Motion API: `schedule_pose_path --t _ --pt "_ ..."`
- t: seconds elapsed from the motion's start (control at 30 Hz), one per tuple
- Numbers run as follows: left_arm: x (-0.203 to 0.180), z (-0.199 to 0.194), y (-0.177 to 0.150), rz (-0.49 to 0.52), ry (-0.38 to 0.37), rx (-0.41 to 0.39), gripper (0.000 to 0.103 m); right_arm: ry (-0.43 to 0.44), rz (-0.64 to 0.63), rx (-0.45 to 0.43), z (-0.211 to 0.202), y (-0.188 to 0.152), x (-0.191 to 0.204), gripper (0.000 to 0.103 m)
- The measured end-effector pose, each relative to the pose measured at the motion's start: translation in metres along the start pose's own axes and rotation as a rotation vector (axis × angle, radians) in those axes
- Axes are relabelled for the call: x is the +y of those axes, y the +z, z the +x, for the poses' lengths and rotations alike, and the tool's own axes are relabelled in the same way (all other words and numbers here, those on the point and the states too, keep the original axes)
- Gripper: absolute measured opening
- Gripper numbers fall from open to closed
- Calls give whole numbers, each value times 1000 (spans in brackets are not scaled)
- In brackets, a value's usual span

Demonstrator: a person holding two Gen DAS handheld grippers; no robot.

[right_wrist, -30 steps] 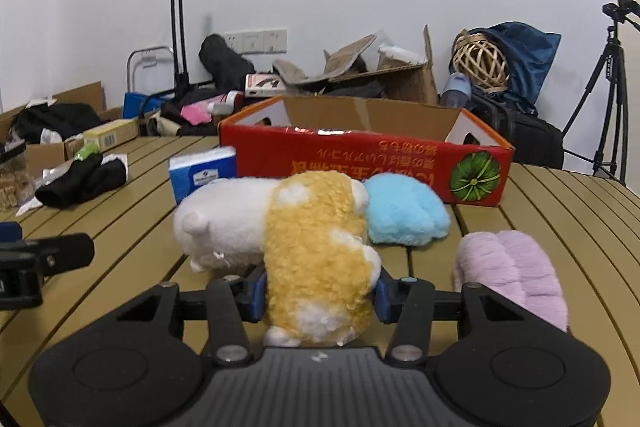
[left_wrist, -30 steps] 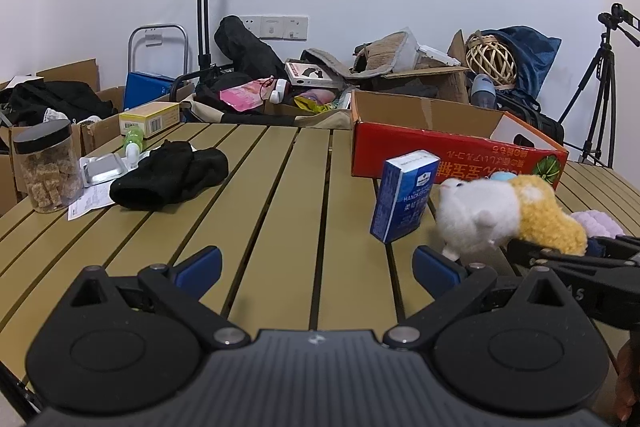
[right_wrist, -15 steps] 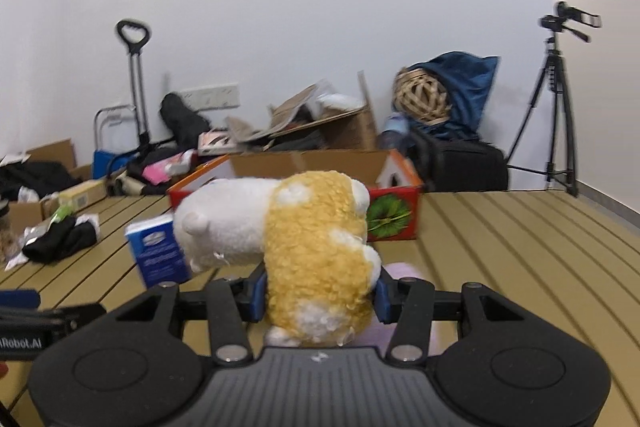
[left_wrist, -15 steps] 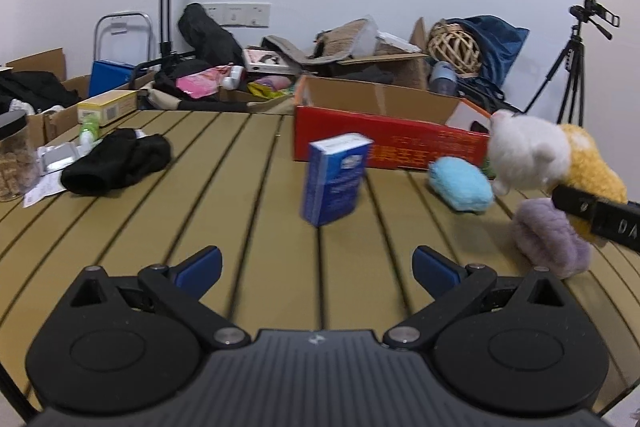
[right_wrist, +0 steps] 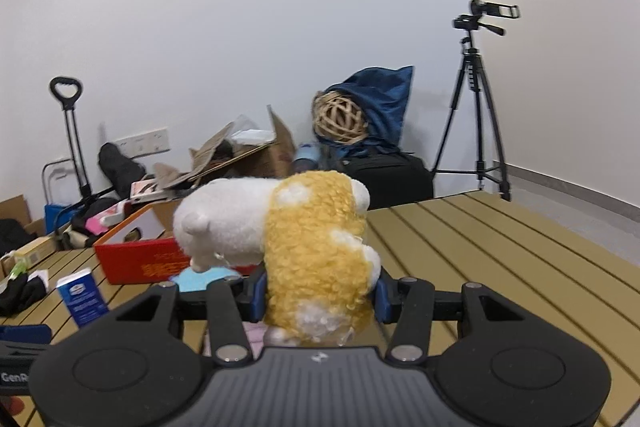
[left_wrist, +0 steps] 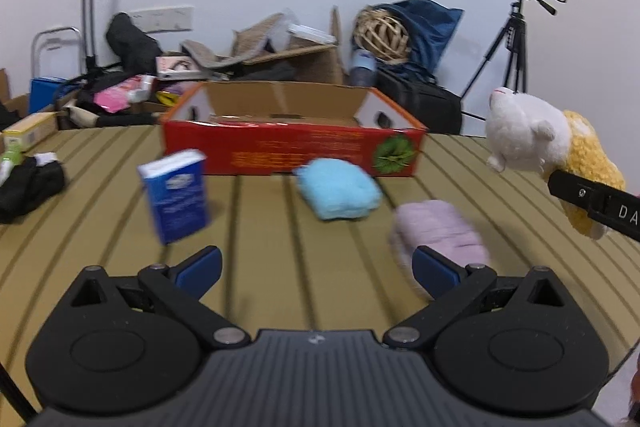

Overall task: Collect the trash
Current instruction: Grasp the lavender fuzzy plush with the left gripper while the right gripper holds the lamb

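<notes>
White walls are seen behind a slatted bench point(left_wrist: 280, 287), with boxes, bags and a camera tripod point(right_wrist: 476, 99) piled beyond its far edge. A plush toy point(right_wrist: 304, 251), white at the head and yellow at the body, is pinched at its yellow middle between the blue fingers point(right_wrist: 256, 293) of the right gripper point(right_wrist: 318, 297) and is held clear above the bench. Its long axis is laid across the fingers, roughly level, and its white head is pointed to the left in the right wrist view.

From the left wrist view the same toy point(left_wrist: 532, 143) is seen at the right edge, above the bench, with a black finger of the right gripper crossing its yellow body. The left gripper point(left_wrist: 316, 267) is shown with its fingers point(left_wrist: 200, 265) spread wide and nothing between them. Only this view fully shows the open inside of the red cardboard box point(left_wrist: 292, 147), a light blue fuzzy pad point(left_wrist: 340, 193) in front of it and a pink fuzzy pad point(left_wrist: 436, 231) just beside the right-hand blue finger. A blue carton point(left_wrist: 176, 201) is seen standing upright on the bench left of the blue pad; it is also caught low on the left in the right wrist view.
</notes>
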State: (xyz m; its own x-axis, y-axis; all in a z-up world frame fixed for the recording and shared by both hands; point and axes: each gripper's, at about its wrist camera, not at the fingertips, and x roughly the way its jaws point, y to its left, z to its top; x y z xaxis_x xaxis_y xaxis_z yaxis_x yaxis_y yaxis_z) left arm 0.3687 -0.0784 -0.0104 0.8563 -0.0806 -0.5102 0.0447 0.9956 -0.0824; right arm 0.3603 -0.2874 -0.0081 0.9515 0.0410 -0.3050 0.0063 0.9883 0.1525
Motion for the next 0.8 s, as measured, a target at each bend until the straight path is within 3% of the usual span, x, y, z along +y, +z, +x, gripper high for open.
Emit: schedule_pose_path --t 0.27,0.63,0.8 --pt "-52 29 6 -24 -34 55 103 -38 73 -16 -10 4 -45 48" --pt "-103 69 4 29 38 108 103 -62 142 -13 -6 2 -72 48" --pt "-108 83 1 30 69 144 88 -61 161 -19 -6 2 -75 48"
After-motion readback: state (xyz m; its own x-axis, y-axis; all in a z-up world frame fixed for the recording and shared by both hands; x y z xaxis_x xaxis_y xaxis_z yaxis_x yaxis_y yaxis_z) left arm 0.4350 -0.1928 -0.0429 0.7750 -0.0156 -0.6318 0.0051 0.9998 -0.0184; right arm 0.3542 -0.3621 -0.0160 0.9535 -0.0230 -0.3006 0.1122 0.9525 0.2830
